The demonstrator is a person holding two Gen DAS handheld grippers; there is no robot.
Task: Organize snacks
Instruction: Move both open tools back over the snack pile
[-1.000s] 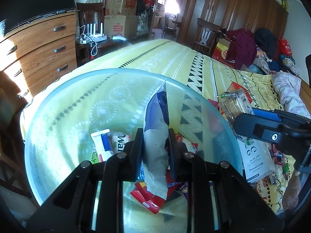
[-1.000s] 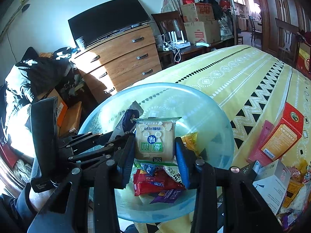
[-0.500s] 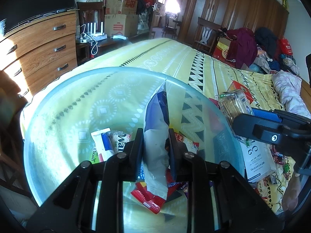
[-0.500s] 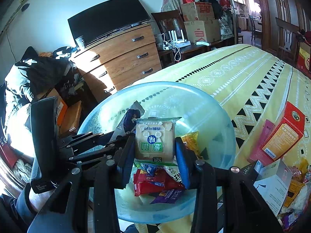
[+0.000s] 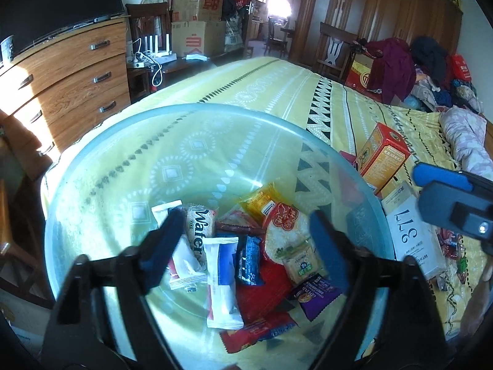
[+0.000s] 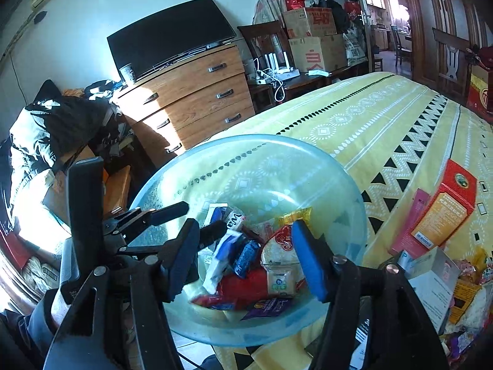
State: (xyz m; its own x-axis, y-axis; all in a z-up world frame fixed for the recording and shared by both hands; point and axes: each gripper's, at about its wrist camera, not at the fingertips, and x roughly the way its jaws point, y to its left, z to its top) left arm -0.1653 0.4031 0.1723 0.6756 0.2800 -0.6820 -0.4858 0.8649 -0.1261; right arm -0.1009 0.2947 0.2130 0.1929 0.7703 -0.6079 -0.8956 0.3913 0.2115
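A clear blue-tinted plastic bowl (image 5: pixel 101 141) (image 6: pixel 339 172) sits on the bed's front corner and holds several snack packets. My left gripper (image 5: pixel 243 231) is open and empty above the bowl; the white-and-blue packet (image 5: pixel 223 280) (image 6: pixel 222 256) lies in the bowl below it. My right gripper (image 6: pixel 243 240) is open and empty over the bowl; the green-label cracker pack (image 6: pixel 280 280) (image 5: pixel 300 263) lies among the snacks. The left gripper's fingers (image 6: pixel 169 209) show at the bowl's left in the right wrist view.
An orange-red box (image 5: pixel 382 157) (image 6: pixel 443 206) and a white box (image 5: pixel 409 231) lie on the yellow bedspread right of the bowl, with loose snacks (image 6: pixel 462 308) beyond. A wooden dresser (image 6: pixel 191 98) with a TV stands past the bed's left edge.
Both grippers opened. The white-and-blue packet dropped from the left gripper and the cracker pack dropped from the right gripper; both now lie in the bowl.
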